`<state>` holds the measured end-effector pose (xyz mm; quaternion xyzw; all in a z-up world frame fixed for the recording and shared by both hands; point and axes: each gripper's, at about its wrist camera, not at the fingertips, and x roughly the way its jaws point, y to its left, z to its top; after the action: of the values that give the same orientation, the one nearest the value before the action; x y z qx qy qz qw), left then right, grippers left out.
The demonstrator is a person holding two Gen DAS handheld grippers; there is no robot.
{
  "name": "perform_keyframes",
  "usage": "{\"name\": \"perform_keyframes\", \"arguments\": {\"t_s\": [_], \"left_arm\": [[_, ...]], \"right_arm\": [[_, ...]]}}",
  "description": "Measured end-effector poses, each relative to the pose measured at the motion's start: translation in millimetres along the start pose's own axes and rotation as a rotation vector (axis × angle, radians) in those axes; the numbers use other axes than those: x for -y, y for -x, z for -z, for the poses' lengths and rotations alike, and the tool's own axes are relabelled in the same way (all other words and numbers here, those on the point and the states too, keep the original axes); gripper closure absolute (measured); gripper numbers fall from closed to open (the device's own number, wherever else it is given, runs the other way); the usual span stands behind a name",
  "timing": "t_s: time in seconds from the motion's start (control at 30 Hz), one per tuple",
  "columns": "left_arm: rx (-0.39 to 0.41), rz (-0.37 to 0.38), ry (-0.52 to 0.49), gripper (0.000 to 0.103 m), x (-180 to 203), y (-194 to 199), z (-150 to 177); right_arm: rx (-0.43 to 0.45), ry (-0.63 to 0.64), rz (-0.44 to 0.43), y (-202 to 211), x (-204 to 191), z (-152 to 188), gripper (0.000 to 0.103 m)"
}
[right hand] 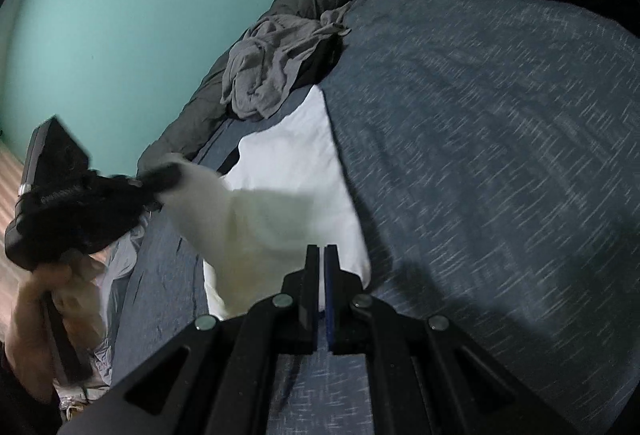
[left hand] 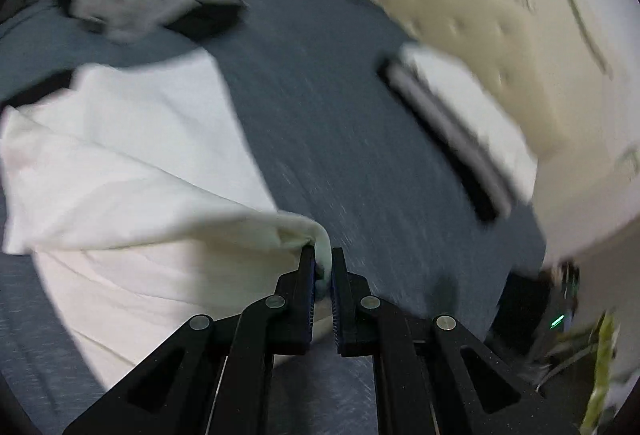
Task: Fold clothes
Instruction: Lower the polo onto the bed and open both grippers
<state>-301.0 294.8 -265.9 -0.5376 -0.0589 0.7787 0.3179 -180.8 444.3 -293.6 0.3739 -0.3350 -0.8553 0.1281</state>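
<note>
Broadly, the bed (right hand: pixel 500 155) carries everything: its blue-grey heathered cover is the folding surface, set against a teal wall.

White garment (left hand: pixel 120 163) lies spread on the near-left part of the bed, part flat and part lifted. One corner is drawn up off the cover into a taut ridge, presumably so that it can be carried across the flat portion to make a fold.

Folded stack (left hand: pixel 452 123), white over grey over black, sits well apart at the far side near the tufted headboard (left hand: pixel 460 15); I read it as the finished pile, kept clear of the working area.

Crumpled grey garment (right hand: pixel 268 71) lies in a heap beside the white one, on top of something black; probably waiting its turn.

Left gripper (left hand: pixel 323 261): jaws nearly together, pinching the lifted corner of the white garment. The right wrist view shows a hand (right hand: pixel 52 299) on its handle.

Right gripper (right hand: pixel 321 251): jaws closed on the white garment's near edge, likely to anchor it.
</note>
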Motion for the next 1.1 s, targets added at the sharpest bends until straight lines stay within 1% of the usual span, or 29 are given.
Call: {"name": "perform_keyframes", "arguments": {"t_s": [0.07,0.13,0.2,0.23,0.27,0.3,0.33,0.43,0.47,0.5,0.53,0.57,0.6,0.67,0.73,0.8,0.93,0.97,1.0,1.03,1.1], "left_arm": [[-0.063,-0.015,-0.026,0.095,7.3,-25.2,12.2],[-0.09,-0.048,-0.029,0.094,5.7,-37.7,21.3],[-0.081,-0.037,-0.012,0.088,1.7,-32.1,24.9],[-0.068,-0.035,-0.011,0.078,0.4,-25.6,26.8],[-0.052,-0.037,-0.014,0.064,-0.3,-17.4,28.7],[-0.031,-0.037,-0.008,0.06,-4.7,-7.0,30.3],[-0.011,-0.037,-0.003,0.057,-9.1,3.4,32.0],[0.037,-0.057,0.025,0.057,-30.2,32.7,45.1],[0.044,-0.074,0.038,0.057,-40.4,39.7,50.6],[0.048,-0.087,0.069,0.057,-55.1,46.3,58.1],[0.052,-0.099,0.1,0.057,-69.6,52.7,65.7],[0.055,-0.105,0.13,0.057,-81.2,55.8,72.5],[0.058,-0.112,0.16,0.057,-92.9,59.0,79.4],[0.064,-0.129,0.208,0.057,-114.4,64.0,93.3],[0.069,-0.138,0.245,0.057,-131.1,68.0,104.4],[0.075,-0.136,0.271,0.057,-142.1,67.6,111.1],[0.082,-0.089,0.333,0.057,-156.5,62.3,119.5],[0.084,-0.084,0.342,0.057,-157.5,60.5,120.0],[0.086,-0.079,0.352,0.057,-158.6,58.7,120.4],[0.088,-0.064,0.363,0.058,-160.7,57.1,121.6],[0.086,-0.032,0.383,0.059,-164.9,52.2,124.4]], "right_arm": [[0.007,-0.013,-0.002,2.0,5.8,-3.0,0.101],[0.011,-0.036,-0.002,2.1,12.5,-4.5,0.101],[0.007,-0.051,-0.01,-0.1,16.5,-5.4,0.101],[0.004,-0.054,-0.015,-1.5,17.3,-6.0,0.101],[0.002,-0.052,-0.02,-2.5,16.9,-6.6,0.101],[0.003,-0.046,-0.032,-3.1,15.5,-7.3,0.101],[0.003,-0.04,-0.041,-3.9,13.8,-7.8,0.101],[-0.001,-0.014,-0.044,-9.4,5.3,-9.9,0.099],[-0.004,-0.009,-0.042,-11.0,4.2,-10.2,0.095],[-0.007,-0.008,-0.043,-12.4,3.3,-10.2,0.086],[-0.008,-0.008,-0.047,-13.7,2.8,-10.5,0.08],[-0.008,-0.008,-0.052,-15.0,2.2,-10.9,0.07],[-0.009,-0.01,-0.06,-15.7,1.7,-10.9,0.067],[-0.023,0.003,-0.068,-19.4,-2.2,-10.5,0.067],[-0.048,0.033,-0.055,-25.5,-7.3,-8.3,0.067],[-0.068,0.045,-0.049,-32.0,-9.3,-6.0,0.067],[-0.094,0.03,-0.048,-45.4,-8.2,-1.1,0.067],[-0.09,0.027,-0.044,-46.4,-7.4,-0.8,0.071],[-0.087,0.025,-0.041,-47.3,-6.7,-0.5,0.084],[-0.083,0.024,-0.04,-47.2,-6.6,-0.9,0.089],[-0.069,0.021,-0.051,-45.1,-7.0,-1.9,0.093]]}}
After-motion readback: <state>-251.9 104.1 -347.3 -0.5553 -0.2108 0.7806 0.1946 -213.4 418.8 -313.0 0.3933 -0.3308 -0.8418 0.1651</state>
